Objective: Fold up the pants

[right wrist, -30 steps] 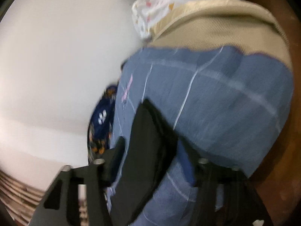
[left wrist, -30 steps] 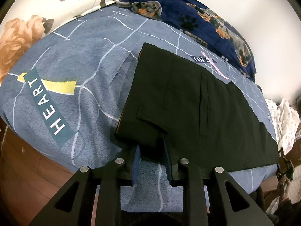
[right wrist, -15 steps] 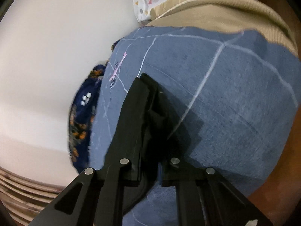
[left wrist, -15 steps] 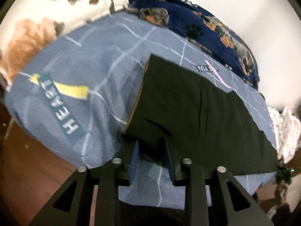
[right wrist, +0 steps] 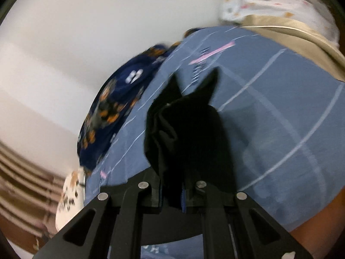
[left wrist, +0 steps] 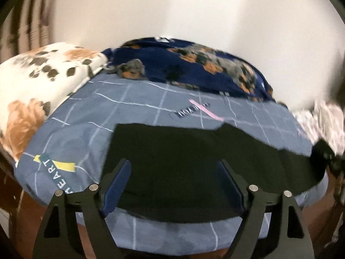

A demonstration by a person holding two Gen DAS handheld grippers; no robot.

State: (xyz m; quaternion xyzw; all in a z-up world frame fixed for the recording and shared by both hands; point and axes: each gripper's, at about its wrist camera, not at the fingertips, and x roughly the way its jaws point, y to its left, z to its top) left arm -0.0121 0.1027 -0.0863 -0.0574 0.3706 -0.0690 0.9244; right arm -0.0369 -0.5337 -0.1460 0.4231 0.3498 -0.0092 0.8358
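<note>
The left hand-held gripper [left wrist: 172, 183] has just spread apart, releasing the flat black fabric pants [left wrist: 194, 161]; the right hand-held gripper [right wrist: 172, 196] stays clamped on them, now lifted.

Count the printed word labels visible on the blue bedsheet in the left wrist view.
2. A HEART label sits near the bedsheet's left front edge; a second, blurred label with a pink stripe lies behind the black pants. More may be hidden under them.
</note>
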